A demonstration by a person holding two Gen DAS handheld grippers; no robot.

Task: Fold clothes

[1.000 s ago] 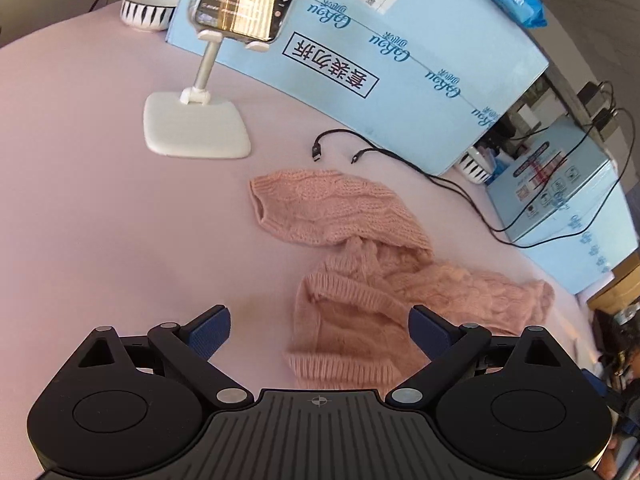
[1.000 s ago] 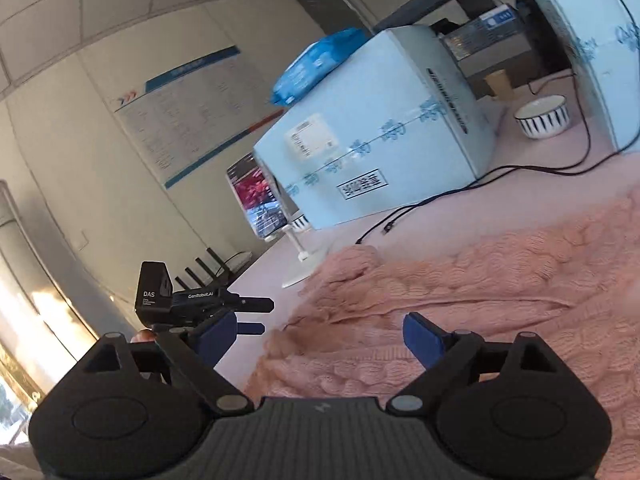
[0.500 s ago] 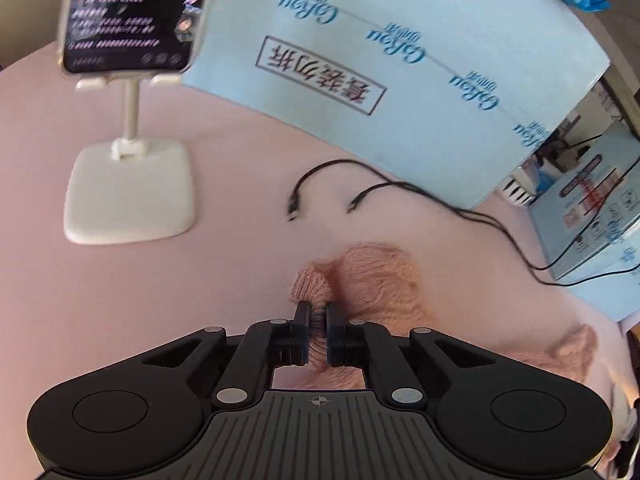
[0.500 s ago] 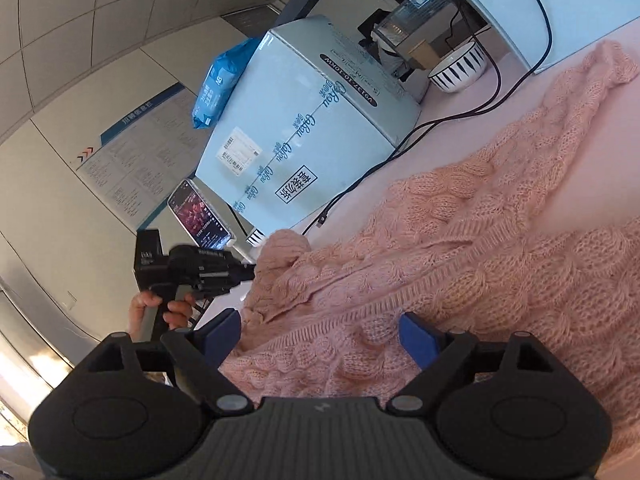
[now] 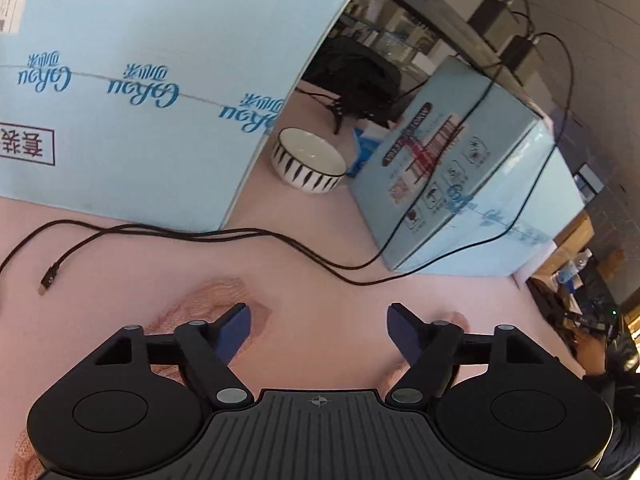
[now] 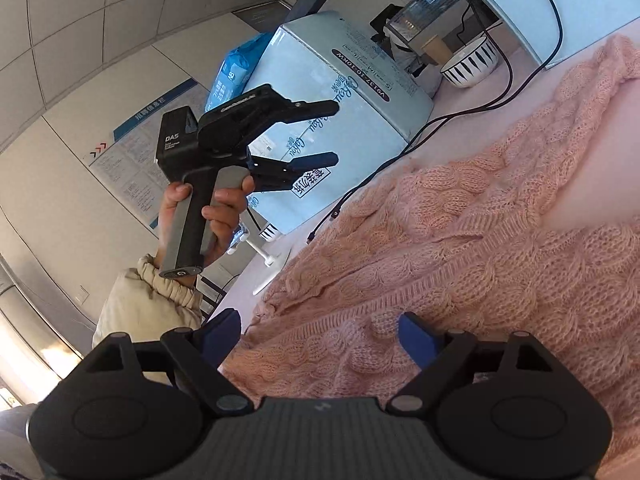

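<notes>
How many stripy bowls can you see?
2. One stripy bowl sits between the two blue boxes, beyond the pink sweater; another peeks out near the white stand. More may be hidden.

We see a pink worktop (image 5: pixel 320 240) under bright, warm light; a large pale blue carton (image 5: pixel 160 60) printed with blue lettering stands on it, and a smaller blue box (image 5: pixel 460 184) lies tilted beside that; between them sits a white bowl with black stripes (image 5: pixel 308 164); black cables (image 5: pixel 240 236) trail across the surface and over the smaller box; behind, we make out dark shelving and cluttered desks, too blurred to detail; in the right wrist view the wall is pale and panelled (image 6: pixel 100 40), with a blue-bordered notice board (image 6: pixel 136 152) on it; strong light glares at the lower left edge.
</notes>
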